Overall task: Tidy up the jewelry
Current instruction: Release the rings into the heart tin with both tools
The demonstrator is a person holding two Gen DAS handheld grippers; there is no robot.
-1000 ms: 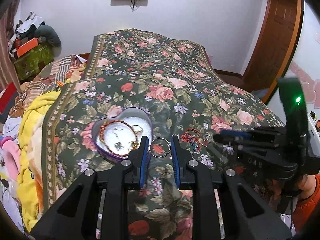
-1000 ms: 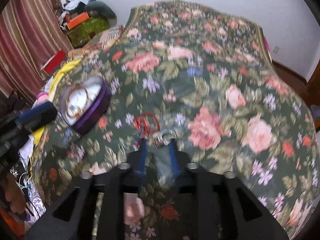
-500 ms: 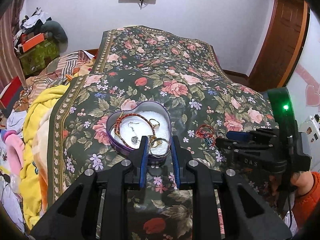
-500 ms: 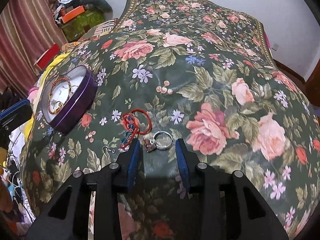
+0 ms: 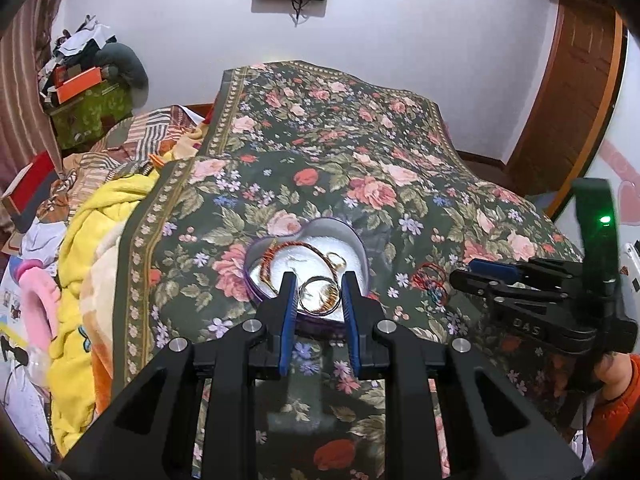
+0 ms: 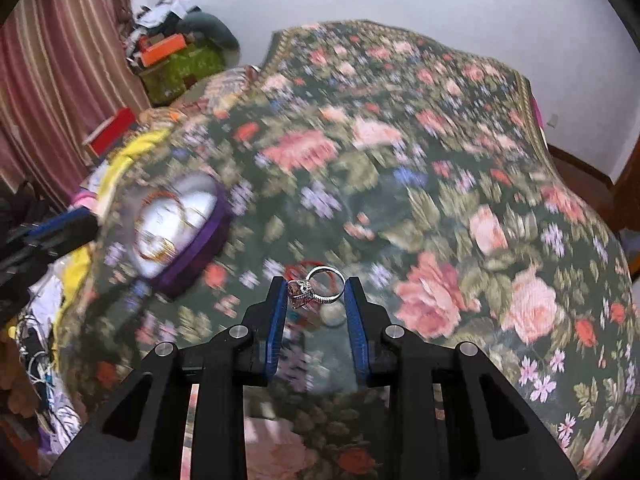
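Right wrist view: right gripper (image 6: 316, 294) fingers clamped on silver gemstone ring (image 6: 318, 287) above floral bed (image 6: 440, 184); left gripper (image 5: 319, 294) fingers parted around silver bangle (image 5: 319, 295), contact unclear, over heart-shaped purple box (image 5: 352, 240).

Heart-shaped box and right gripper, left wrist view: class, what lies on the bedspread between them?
In the left wrist view, red bracelets lie between the heart-shaped box and the right gripper.
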